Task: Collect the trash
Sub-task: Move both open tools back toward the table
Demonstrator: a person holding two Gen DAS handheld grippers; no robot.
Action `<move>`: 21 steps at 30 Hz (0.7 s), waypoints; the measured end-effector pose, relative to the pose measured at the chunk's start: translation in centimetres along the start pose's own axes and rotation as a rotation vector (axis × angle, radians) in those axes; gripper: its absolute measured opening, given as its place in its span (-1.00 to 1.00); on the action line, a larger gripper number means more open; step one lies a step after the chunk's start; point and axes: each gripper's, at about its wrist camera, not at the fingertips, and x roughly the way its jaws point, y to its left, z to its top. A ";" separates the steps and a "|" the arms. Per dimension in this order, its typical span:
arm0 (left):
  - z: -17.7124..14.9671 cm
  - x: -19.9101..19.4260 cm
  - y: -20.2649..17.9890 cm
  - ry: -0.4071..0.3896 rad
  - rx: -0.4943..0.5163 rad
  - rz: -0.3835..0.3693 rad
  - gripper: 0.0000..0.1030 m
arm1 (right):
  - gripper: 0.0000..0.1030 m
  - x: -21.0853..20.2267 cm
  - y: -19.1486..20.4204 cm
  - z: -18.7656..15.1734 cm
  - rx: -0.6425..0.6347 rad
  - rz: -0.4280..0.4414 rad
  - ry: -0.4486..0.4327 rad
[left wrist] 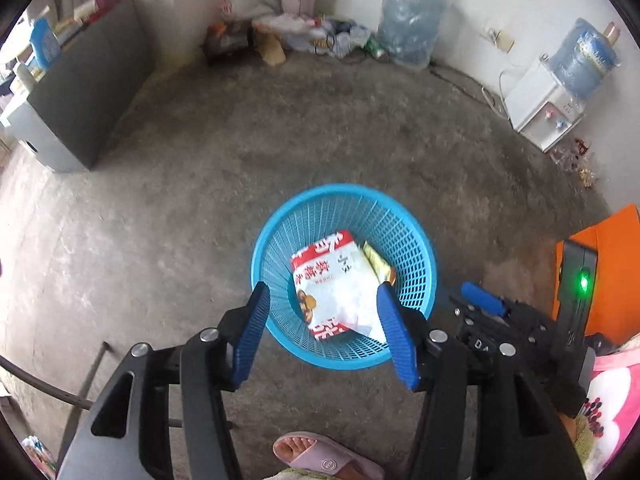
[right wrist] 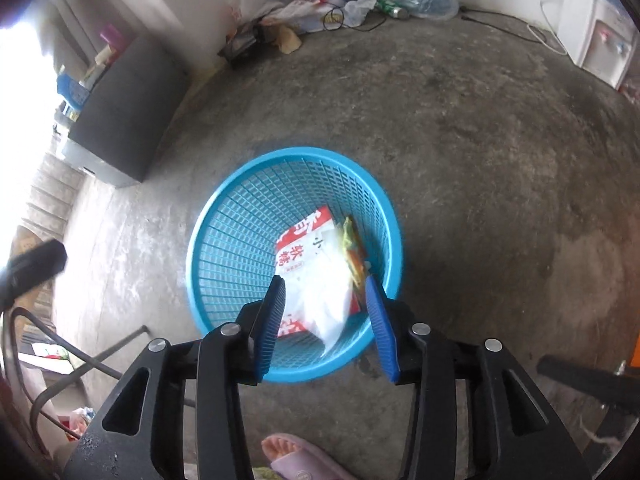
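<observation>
The trash was a white-and-red snack bag [left wrist: 338, 284] lying inside the blue mesh basket [left wrist: 276, 224], its long axis running from the far rim down toward the near wall, tilted against the side rather than flat. A smaller yellow wrapper [left wrist: 378, 266] lay just beside it, touching its right edge, with its long side along the bag's.

The left gripper [left wrist: 322, 296] hung above the basket with its blue jaws parted and nothing pressed between them; the right gripper [right wrist: 326, 284] hung over the same basket, jaws also apart, the bag loose below them.

The basket stood on a bare concrete floor [left wrist: 200, 200]. A foot in a pink slipper [left wrist: 320, 456] was just near it. Well apart, along the far wall, sat a heap of bags and litter [left wrist: 304, 34], a large water bottle [left wrist: 410, 20] and a white water dispenser [left wrist: 540, 108]; a grey cabinet [left wrist: 80, 100] stood at the left.
</observation>
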 end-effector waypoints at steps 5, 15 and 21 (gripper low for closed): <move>-0.3 -5.0 -0.2 -0.089 -0.025 -0.012 0.12 | -0.05 -3.4 1.1 -0.2 0.021 0.066 -0.056; -6.8 -16.0 2.8 -0.257 -0.110 -0.003 0.18 | 0.15 -12.5 7.3 -1.1 -0.153 0.196 -0.192; -11.1 -22.9 6.6 -0.361 -0.211 0.051 0.18 | 0.17 -15.0 11.2 -1.8 -0.266 0.280 -0.216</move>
